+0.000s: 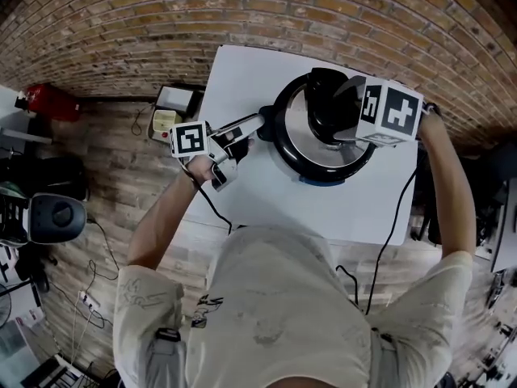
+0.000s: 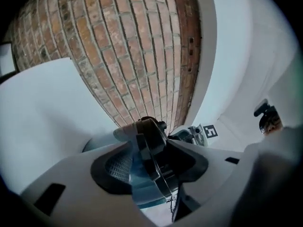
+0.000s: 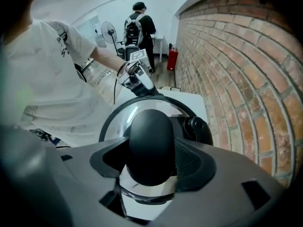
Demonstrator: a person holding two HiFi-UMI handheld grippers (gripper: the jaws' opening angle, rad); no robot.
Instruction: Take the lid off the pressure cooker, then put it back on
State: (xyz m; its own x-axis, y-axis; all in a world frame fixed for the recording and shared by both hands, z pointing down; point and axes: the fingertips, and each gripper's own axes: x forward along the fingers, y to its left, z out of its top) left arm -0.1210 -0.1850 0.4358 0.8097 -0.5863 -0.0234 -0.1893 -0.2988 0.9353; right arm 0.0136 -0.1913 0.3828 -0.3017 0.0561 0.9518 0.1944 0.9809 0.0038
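Head view: the pressure cooker is seen at 1 o'clock on the white table, with its lid seated on it. The left gripper is held at the cooker's 9 o'clock side. The right gripper is set over the lid from 3 o'clock. A brick wall is seen at 12 o'clock.

Left gripper view: the cooker is seen edge-on. The jaws are partly closed and clamped on its black side handle.

Right gripper view: the jaws are about half closed. The rounded black lid handle is gripped between them, with a pad against each flank. A black valve knob is noted at the handle's 2 o'clock. A second person is seen standing at 12 o'clock.
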